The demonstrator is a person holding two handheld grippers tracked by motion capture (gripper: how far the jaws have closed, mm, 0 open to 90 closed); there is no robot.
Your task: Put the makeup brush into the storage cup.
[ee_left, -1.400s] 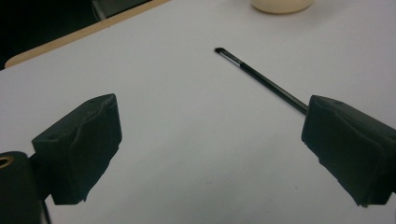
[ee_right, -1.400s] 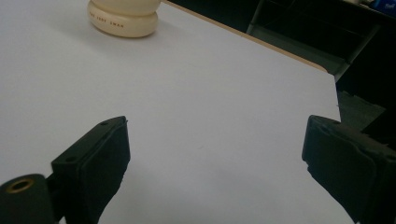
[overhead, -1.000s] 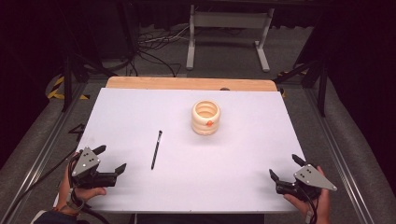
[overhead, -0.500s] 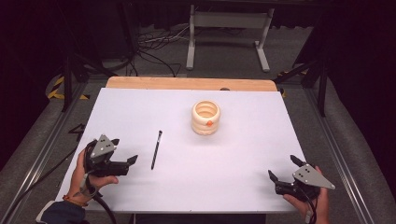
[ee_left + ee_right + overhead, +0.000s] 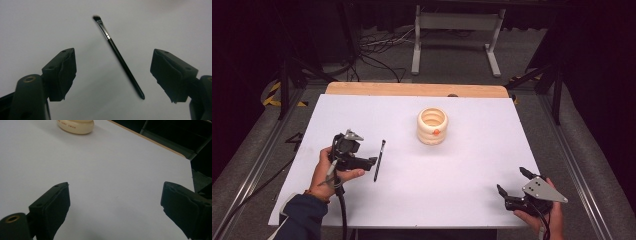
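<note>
The white table [image 5: 472,165] carried a cream ribbed holder [image 5: 432,126] toward the far middle and a thin black brush [image 5: 379,160] lying flat near the left side, well apart from the holder, while the right gripper [image 5: 514,184] rested wide and empty at the near right corner. The left gripper [image 5: 371,161] hovered just beside the brush with its jaws spread wide, the brush [image 5: 117,52] lying slantwise between them. Judging from that slant and how thin and low the brush lay, a closing pinch could have rolled or skidded it, or caught it off-centre.
</note>
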